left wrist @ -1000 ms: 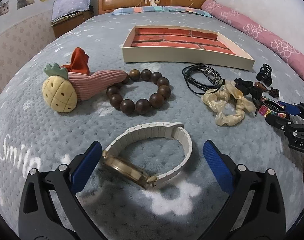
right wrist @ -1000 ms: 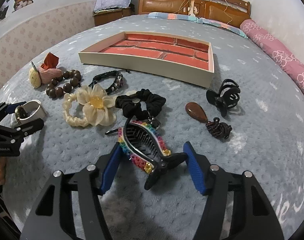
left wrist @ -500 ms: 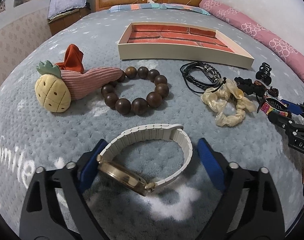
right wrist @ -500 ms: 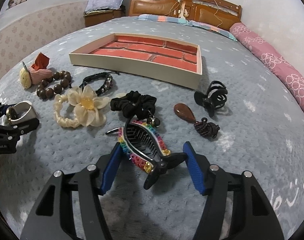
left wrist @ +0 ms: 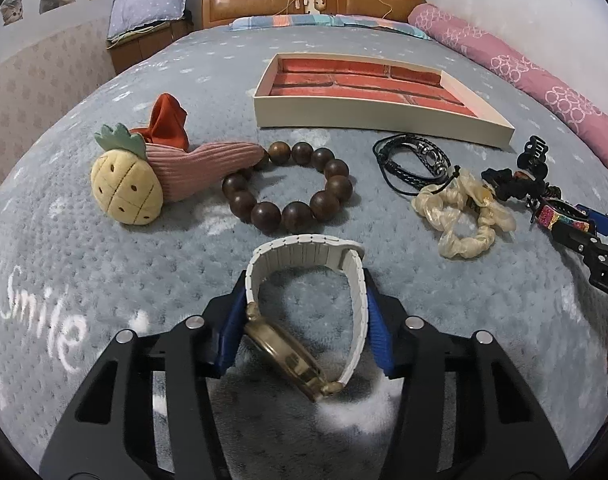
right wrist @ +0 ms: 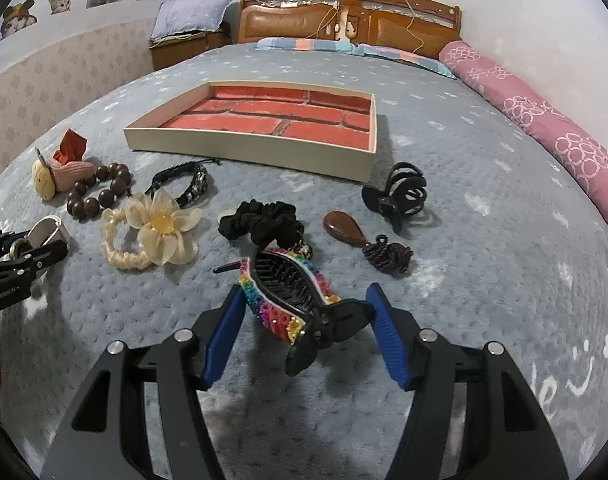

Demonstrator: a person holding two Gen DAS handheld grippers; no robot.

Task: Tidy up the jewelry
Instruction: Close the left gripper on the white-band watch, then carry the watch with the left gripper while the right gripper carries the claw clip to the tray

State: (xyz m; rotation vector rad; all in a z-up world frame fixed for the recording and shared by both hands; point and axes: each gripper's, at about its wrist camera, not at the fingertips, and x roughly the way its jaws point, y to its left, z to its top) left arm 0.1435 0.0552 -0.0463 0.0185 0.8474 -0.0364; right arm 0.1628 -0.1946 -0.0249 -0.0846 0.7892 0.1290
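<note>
My left gripper (left wrist: 304, 312) is shut on a white-strapped watch with a gold case (left wrist: 304, 304), squeezing its band on the grey bedspread. It also shows in the right wrist view (right wrist: 43, 236). My right gripper (right wrist: 304, 320) is open around a rainbow-beaded black hair claw (right wrist: 291, 292); its blue pads stand on either side, with gaps. A cream tray with a red brick-pattern floor (left wrist: 384, 114) (right wrist: 247, 150) lies farther back and holds nothing.
On the bedspread lie a wooden bead bracelet (left wrist: 287, 188), a pineapple plush (left wrist: 143, 172), a black braided bracelet (left wrist: 416, 160), a cream flower scrunchie (right wrist: 151, 232), a black scrunchie (right wrist: 263, 220), a black claw clip (right wrist: 400, 196), a brown clip (right wrist: 364, 244). A pink bolster (right wrist: 544, 128) lines the right edge.
My left gripper has closed from wide open onto the watch band. My right gripper has stayed around the hair claw, with its pads slightly nearer.
</note>
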